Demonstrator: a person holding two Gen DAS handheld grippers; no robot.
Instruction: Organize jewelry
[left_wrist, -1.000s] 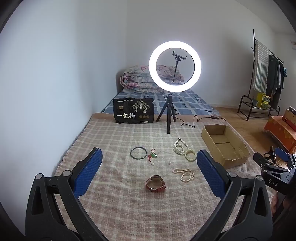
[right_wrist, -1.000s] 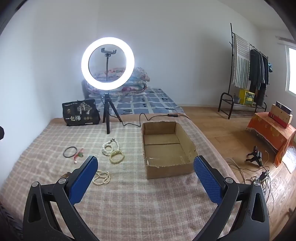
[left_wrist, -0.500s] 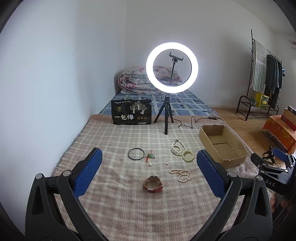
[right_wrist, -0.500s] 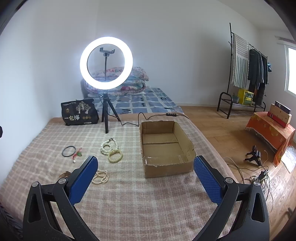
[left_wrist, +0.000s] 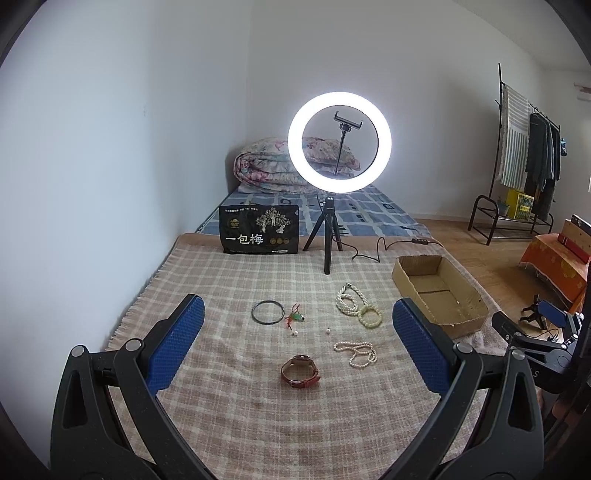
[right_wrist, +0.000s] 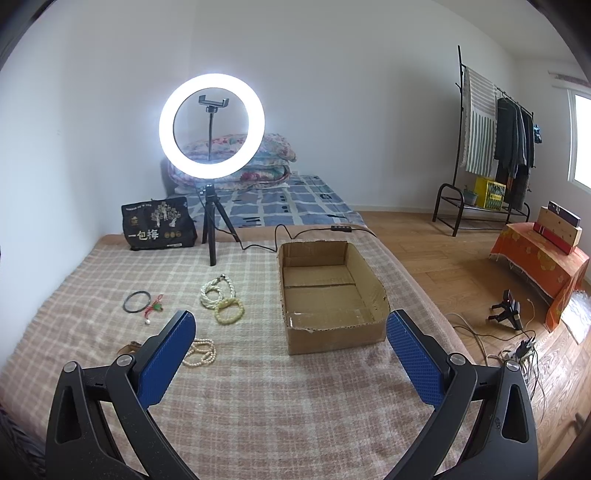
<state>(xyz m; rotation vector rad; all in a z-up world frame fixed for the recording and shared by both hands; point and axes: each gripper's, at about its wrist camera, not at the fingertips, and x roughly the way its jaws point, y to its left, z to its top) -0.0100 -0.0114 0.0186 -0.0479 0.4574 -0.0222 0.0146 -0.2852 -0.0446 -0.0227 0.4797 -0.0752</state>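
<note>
Jewelry spread on a checked blanket (left_wrist: 221, 413), both grippers hovering empty with jaws spread wide.

The left gripper (left_wrist: 295, 334) faces a brown leather watch (left_wrist: 300, 372); pearl strands (left_wrist: 356, 352), a black bangle (left_wrist: 268, 312) and a green bead bracelet (left_wrist: 369, 316) lie beyond. The right gripper (right_wrist: 290, 341) faces the empty cardboard box (right_wrist: 334, 338). Likely best: lower straight onto the watch, pinch its strap, avoid snagging the blanket.
</note>
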